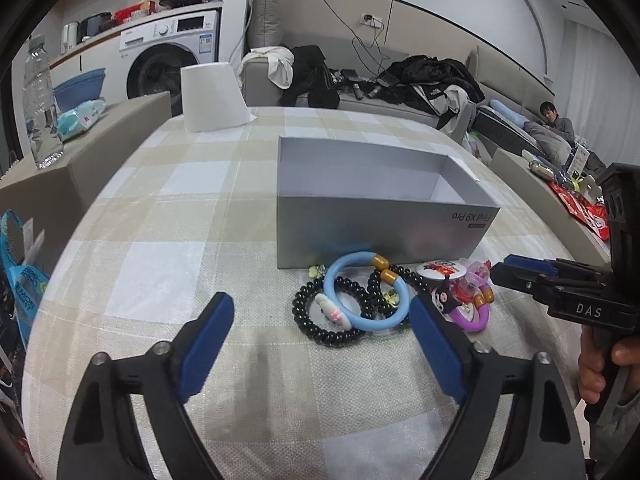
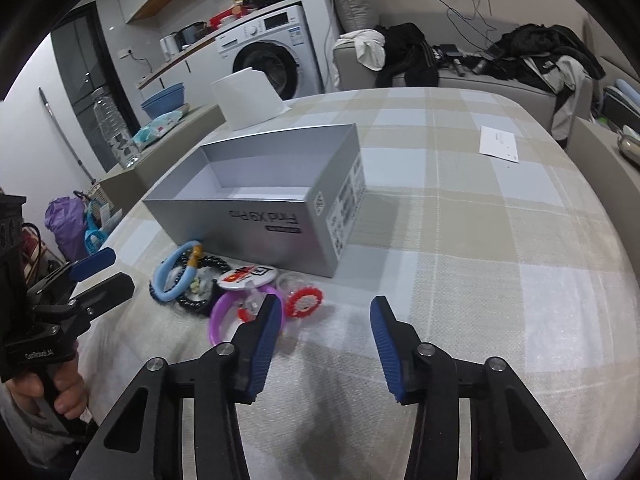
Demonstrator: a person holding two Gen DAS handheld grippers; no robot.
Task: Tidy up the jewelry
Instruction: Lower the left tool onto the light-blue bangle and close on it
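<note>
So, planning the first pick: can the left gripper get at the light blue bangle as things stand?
Probably yes. The left gripper is open and the light blue bangle lies just ahead on top of the beads, nothing covering it.

Open box [image 1: 384, 220] mid-table [image 1: 160, 280], jewelry pile [image 1: 380, 300] heaped just in front of it, maybe touching its front wall. Paper roll [image 1: 214, 96] behind the box at the far edge. Sofa [image 1: 360, 100] beyond, washing machine [image 1: 172, 56] back left.
</note>
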